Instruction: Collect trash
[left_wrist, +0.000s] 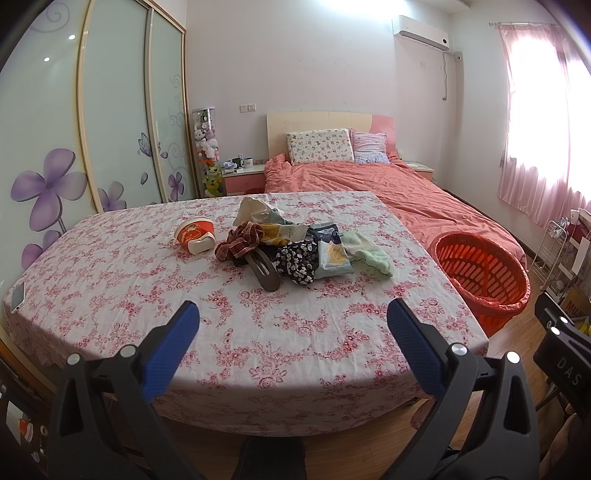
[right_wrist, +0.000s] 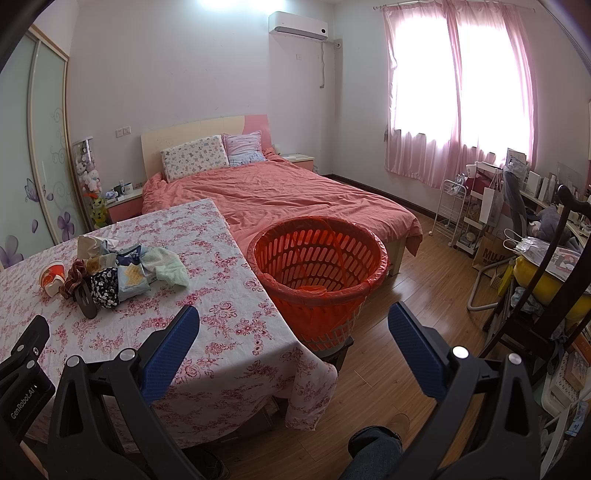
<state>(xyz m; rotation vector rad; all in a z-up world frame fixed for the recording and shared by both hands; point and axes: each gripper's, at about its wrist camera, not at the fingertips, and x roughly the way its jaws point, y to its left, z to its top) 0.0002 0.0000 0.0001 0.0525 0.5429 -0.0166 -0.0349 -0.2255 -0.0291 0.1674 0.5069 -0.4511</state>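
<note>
A pile of trash and cloth lies on the flowered table (left_wrist: 258, 343): a tipped red noodle cup (left_wrist: 195, 233), a plaid cloth (left_wrist: 240, 242), snack wrappers (left_wrist: 334, 254), a crumpled bag (left_wrist: 255, 210), a green cloth (left_wrist: 371, 251) and a brown shoe sole (left_wrist: 264, 271). The pile also shows in the right wrist view (right_wrist: 110, 273). An orange basket (right_wrist: 317, 273) lined with a bag stands right of the table; it also shows in the left wrist view (left_wrist: 484, 277). My left gripper (left_wrist: 293, 317) is open and empty above the table's near part. My right gripper (right_wrist: 293, 317) is open and empty near the basket.
A bed with a pink cover (right_wrist: 280, 195) stands behind the table. A wardrobe (left_wrist: 110, 122) is at left. A phone (left_wrist: 17, 295) lies at the table's left edge. A wire rack (right_wrist: 452, 210), a chair (right_wrist: 546, 280) and cluttered shelves stand at right on the wooden floor.
</note>
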